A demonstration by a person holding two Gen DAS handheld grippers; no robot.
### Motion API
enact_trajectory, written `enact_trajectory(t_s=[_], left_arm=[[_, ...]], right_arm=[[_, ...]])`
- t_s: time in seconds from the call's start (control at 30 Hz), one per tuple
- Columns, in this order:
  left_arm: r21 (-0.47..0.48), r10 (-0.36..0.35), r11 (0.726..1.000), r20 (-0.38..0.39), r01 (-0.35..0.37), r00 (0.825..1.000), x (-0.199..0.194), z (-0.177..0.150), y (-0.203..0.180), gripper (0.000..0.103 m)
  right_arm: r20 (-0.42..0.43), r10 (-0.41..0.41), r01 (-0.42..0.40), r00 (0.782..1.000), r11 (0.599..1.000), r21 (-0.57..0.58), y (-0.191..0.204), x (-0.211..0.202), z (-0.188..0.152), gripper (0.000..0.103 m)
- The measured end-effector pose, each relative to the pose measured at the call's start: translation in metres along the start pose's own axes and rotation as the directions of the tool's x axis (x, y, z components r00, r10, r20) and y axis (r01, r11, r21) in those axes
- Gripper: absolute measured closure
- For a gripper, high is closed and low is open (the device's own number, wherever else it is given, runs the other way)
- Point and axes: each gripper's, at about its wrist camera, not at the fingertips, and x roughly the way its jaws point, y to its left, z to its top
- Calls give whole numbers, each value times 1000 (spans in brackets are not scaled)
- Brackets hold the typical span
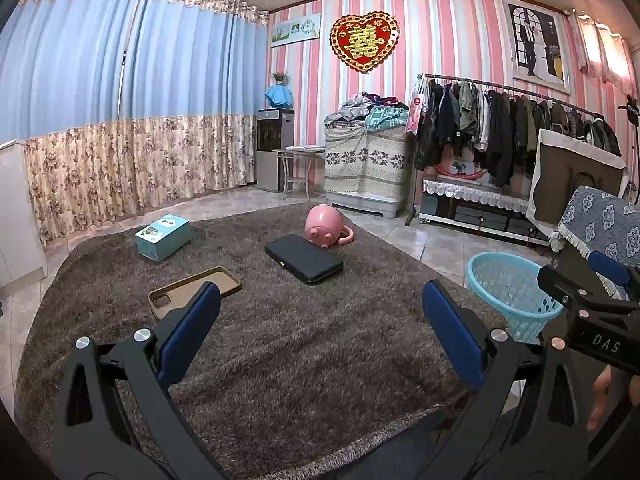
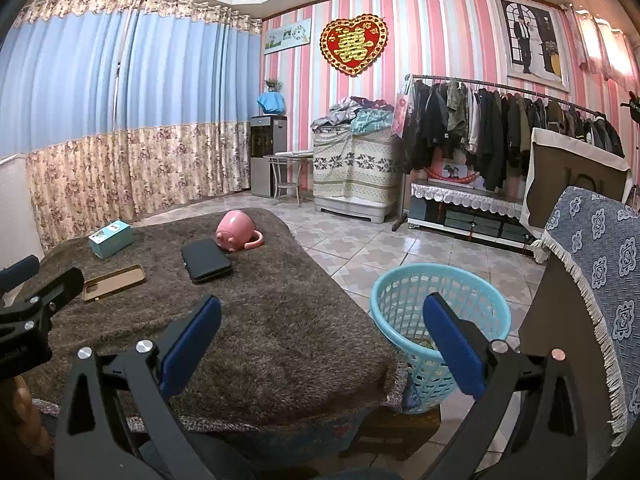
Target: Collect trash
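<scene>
Left claw: the left gripper (image 1: 320, 328) hangs above the brown rug (image 1: 280, 344), fingers spread wide, nothing between them.
Right claw: the right gripper (image 2: 322, 336) is also spread and empty, poised over the rug's right edge with its right finger in front of the blue basket (image 2: 404, 280).
Ahead of the left claw: a tan phone case (image 1: 224, 280) lies flat just beyond the left finger; a black wallet-like case (image 1: 304, 258) sits straight ahead, further off, with an overturned pink mug (image 1: 322, 224) touching its far end.
Far left of the claw: a teal carton (image 1: 162, 236), well apart from the rest.
Basket: on the tile floor just off the rug, near the right claw; something pale may lie at its bottom, but the mesh hides it.
Step in hand: judging by the empty claws, choosing a first piece to pick up.
Doing it well: the phone case is nearest the left claw; being thin and flat on deep pile, it likely needs a low approach, fingers astride its short width, pressing into the rug before closing.
Risk: a shallow pinch could slip off the rim.
</scene>
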Motion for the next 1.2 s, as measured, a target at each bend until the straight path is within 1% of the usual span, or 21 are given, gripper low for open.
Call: enact_trajectory(t_s=[1.2], left_arm=[[0, 4, 1000, 0, -4, 1000, 2, -2, 3, 5]], right_arm=[[0, 1, -1, 1000, 1000, 0, 1, 0, 0, 4]])
